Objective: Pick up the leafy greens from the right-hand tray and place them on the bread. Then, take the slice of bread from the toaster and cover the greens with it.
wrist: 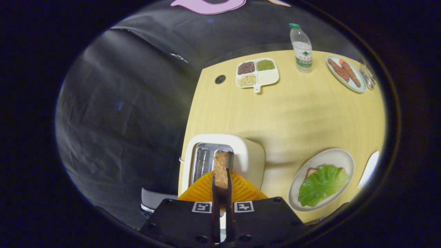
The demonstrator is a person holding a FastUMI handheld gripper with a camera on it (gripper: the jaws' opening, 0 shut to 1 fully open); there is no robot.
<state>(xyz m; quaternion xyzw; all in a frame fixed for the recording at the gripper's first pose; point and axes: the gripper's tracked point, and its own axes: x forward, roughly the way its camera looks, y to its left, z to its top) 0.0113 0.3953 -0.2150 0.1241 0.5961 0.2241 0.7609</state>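
Observation:
My gripper (221, 179) is shut on a slice of brown bread (221, 168), held edge-on between both fingers directly above the right slot of the cream toaster (248, 155). I cannot tell whether the slice's lower end still sits inside the slot. To the right of the toaster, a pale oval plate (339, 156) holds a slice of bread (311, 171) with the green leafy greens (322, 184) lying on top, covering most of it.
The yellow table (293, 113) carries a divided dish of beans (256, 73), a water bottle (301, 48) and a plate of sausages (346, 73) at its far side. A white tray rim (368, 168) shows right of the oval plate. Black cloth hangs left of the table.

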